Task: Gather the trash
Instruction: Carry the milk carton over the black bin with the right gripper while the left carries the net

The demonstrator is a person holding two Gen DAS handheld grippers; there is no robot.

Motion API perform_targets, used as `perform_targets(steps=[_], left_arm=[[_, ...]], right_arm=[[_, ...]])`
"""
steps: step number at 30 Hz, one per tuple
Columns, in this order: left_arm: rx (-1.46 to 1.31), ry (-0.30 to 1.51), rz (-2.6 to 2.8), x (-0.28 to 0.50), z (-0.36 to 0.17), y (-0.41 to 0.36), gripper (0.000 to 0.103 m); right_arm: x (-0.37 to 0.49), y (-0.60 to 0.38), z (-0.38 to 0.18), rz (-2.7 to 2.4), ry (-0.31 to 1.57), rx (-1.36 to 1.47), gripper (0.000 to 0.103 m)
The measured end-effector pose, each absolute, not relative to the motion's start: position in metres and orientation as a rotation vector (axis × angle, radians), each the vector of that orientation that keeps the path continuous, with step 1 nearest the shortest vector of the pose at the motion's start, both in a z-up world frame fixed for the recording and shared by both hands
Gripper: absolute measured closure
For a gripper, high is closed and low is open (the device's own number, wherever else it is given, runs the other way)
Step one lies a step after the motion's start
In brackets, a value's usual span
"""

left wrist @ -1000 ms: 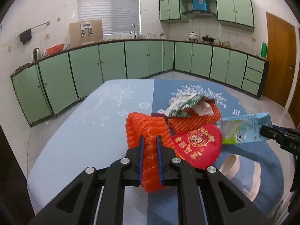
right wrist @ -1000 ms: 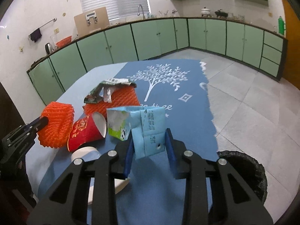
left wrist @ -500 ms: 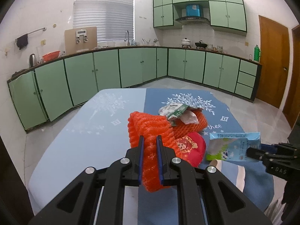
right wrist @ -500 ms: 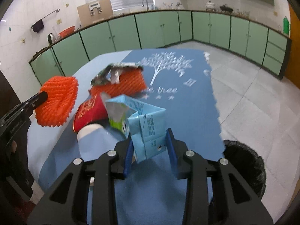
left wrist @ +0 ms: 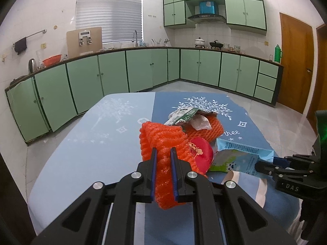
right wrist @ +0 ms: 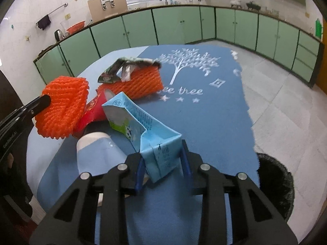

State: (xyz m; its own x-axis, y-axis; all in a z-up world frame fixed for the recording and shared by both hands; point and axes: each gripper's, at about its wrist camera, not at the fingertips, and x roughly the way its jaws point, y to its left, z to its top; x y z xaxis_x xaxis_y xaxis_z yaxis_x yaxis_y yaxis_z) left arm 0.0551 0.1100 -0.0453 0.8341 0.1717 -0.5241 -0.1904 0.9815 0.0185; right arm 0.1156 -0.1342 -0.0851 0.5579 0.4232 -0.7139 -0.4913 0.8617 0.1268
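— Trash sits in a loose pile on the tabletop [right wrist: 204,122], which is covered by a blue cloth printed with a white tree. What has each hand got?

— The left gripper [left wrist: 163,159] has its jaws pinched narrow on an orange foam net [left wrist: 161,140], lifted clear of the cloth. From the right wrist camera that same net [right wrist: 63,106] hangs at the left side of the pile, with the black finger gripping its edge.

— And the right one?

— The right gripper [right wrist: 162,159] is closed on a flattened light-blue milk carton [right wrist: 143,128]. The pads press on the folded end, and the rest of the carton sticks out forward and to the left, tilted, above the cloth.

— What lies under them?

— A second orange foam net [right wrist: 139,81] rests flat on the cloth, with a crumpled green-and-white wrapper [right wrist: 122,67] on top of it. A red paper cup [right wrist: 92,112] lies on its side just beside that net, partly hidden behind the two held pieces. A blue-and-white paper cup [right wrist: 96,153] lies nearer the camera, also on its side.

— Any bin?

— A black-lined bin [right wrist: 273,183] stands on the tiled floor beside the right edge of the tabletop, lower right in the right wrist view.
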Motion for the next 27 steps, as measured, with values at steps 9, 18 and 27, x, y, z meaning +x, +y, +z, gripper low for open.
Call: perform_targets(steps=[9, 18, 27], left_arm=[[-0.03, 0.517, 0.128, 0.055, -0.033, 0.097, 0.091], [-0.009, 0.472, -0.009, 0.067, -0.015, 0.052, 0.091], [0.022, 0.461, -0.174, 0.078, -0.009, -0.01, 0.091]], right_arm=[[0.108, -0.159, -0.053, 0.483, 0.726, -0.041, 0.073], [0.099, -0.203, -0.029, 0.386, 0.681, 0.016, 0.073], [0.084, -0.267, -0.021, 0.222, 0.661, 0.067, 0.073]])
